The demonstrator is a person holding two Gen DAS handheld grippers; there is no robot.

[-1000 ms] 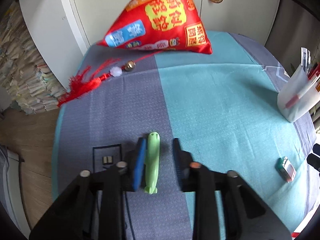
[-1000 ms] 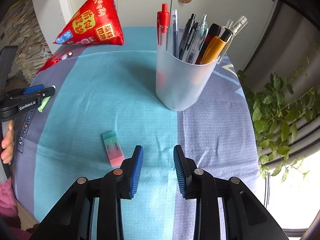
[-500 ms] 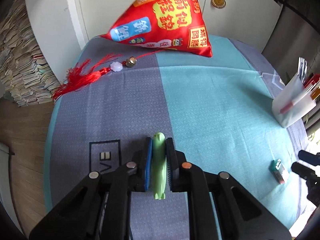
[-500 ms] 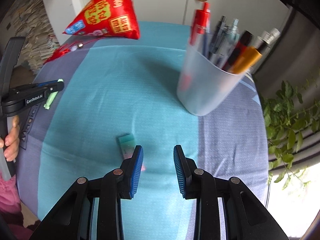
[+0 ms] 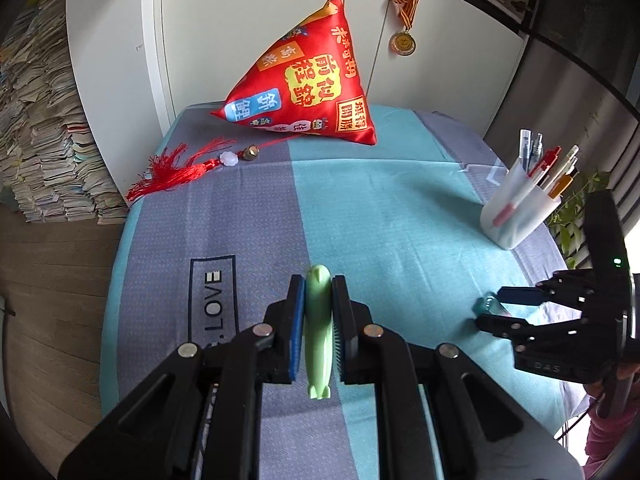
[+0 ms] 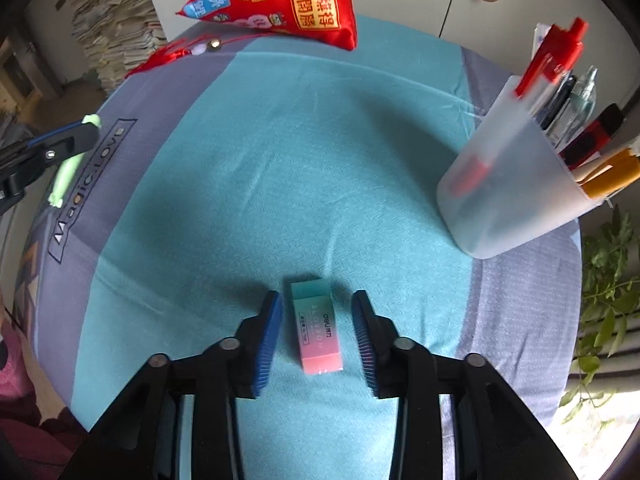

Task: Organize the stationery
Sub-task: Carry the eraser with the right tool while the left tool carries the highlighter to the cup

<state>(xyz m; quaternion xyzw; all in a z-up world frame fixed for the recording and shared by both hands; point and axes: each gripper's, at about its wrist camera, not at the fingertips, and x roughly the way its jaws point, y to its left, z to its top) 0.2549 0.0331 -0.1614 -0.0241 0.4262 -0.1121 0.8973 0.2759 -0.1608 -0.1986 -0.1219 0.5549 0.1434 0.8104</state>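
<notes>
My left gripper is shut on a light green, fish-shaped stationery piece and holds it above the blue and grey cloth. In the right wrist view the same piece hangs from that gripper at the far left. A teal-to-pink eraser lies flat on the cloth between the fingers of my right gripper, whose jaws are opening; the pads stand clear of it on both sides. A frosted pen cup with several pens stands to the right, also seen as the pen cup in the left wrist view.
A red triangular cushion with a red tassel sits at the far side of the table. Stacked papers stand on the floor to the left. A green plant hangs beyond the right table edge.
The left gripper closed on the green piece and lifted it off the cloth. The right gripper moved over the eraser, now straddling it, and its jaws widened.
</notes>
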